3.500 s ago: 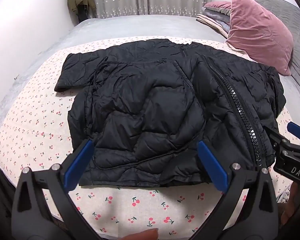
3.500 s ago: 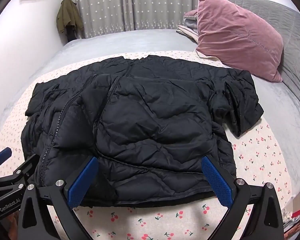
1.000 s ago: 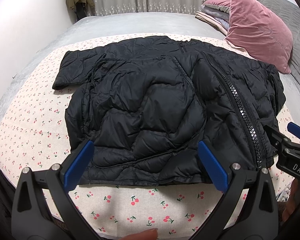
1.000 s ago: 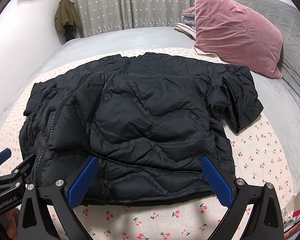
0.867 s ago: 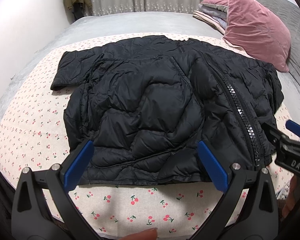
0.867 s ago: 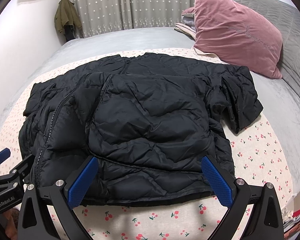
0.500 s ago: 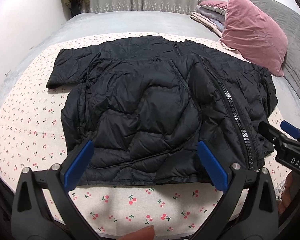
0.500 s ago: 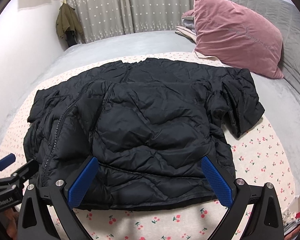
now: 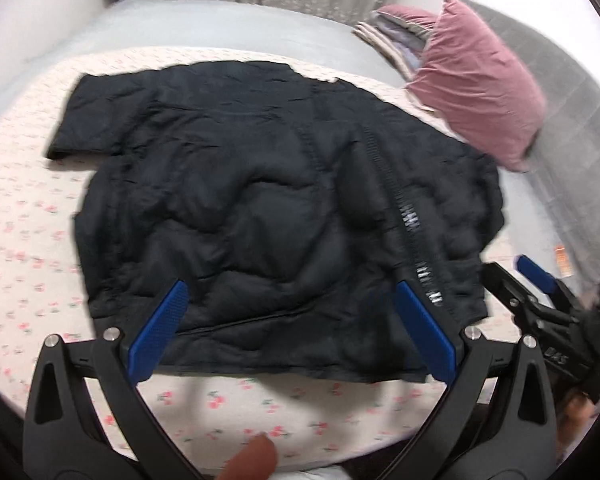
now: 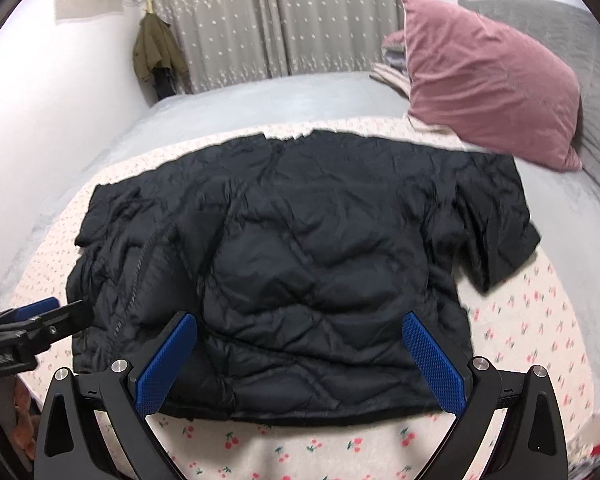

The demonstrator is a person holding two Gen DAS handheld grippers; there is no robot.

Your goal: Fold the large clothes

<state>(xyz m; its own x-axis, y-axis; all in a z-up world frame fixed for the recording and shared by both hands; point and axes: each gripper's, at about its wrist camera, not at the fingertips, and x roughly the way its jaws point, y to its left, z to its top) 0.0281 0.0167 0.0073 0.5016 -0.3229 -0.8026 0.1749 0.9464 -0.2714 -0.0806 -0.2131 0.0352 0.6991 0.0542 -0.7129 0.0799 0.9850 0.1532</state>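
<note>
Grey bed (image 10: 268,96) under cherry-print sheet (image 10: 540,320), black jacket (image 10: 320,260), pink pillow (image 10: 488,80).

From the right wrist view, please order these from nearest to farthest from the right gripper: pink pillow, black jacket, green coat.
From the right gripper:
1. Black jacket, directly ahead on the bed.
2. Pink pillow, far right.
3. Green coat, hanging far left.

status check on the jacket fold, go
Left gripper open, right gripper open, both empty, short of the hem. Black jacket flat on cherry-print sheet. Nothing in the way.
</note>
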